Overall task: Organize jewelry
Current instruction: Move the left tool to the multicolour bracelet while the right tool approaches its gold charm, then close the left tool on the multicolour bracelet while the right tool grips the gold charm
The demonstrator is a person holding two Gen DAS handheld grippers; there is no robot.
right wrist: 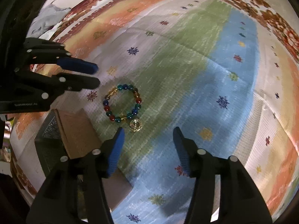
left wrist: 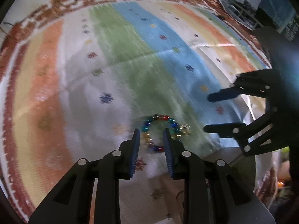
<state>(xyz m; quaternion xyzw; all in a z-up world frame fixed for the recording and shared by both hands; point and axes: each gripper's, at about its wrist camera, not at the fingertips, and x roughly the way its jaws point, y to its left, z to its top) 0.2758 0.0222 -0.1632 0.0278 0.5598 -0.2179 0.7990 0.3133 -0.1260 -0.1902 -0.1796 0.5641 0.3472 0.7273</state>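
Currently a beaded bracelet (right wrist: pixel 122 104) lies flat on the striped cloth (right wrist: pixel 186 65), just ahead of the spread, empty right gripper (right wrist: pixel 147 132), between both grippers; left gripper (left wrist: pixel 151 135) also parted, likely approaching to pick it up.

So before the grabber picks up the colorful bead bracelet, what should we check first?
1. Beaded bracelet lies flat on the striped cloth, free of other things: ok.
2. Left hand-held gripper is open, with the bracelet just ahead between its fingers: ok.
3. Right hand-held gripper is open and not touching the beads: ok.
4. Gold charm lies outside the ring, near the right hand-held gripper's left finger; whether it would snag: cannot tell.
5. Box to put it in sits beside the bracelet; open or closed: cannot tell.
6. Left wrist view is blurred, so exact finger height over the cloth: cannot tell.
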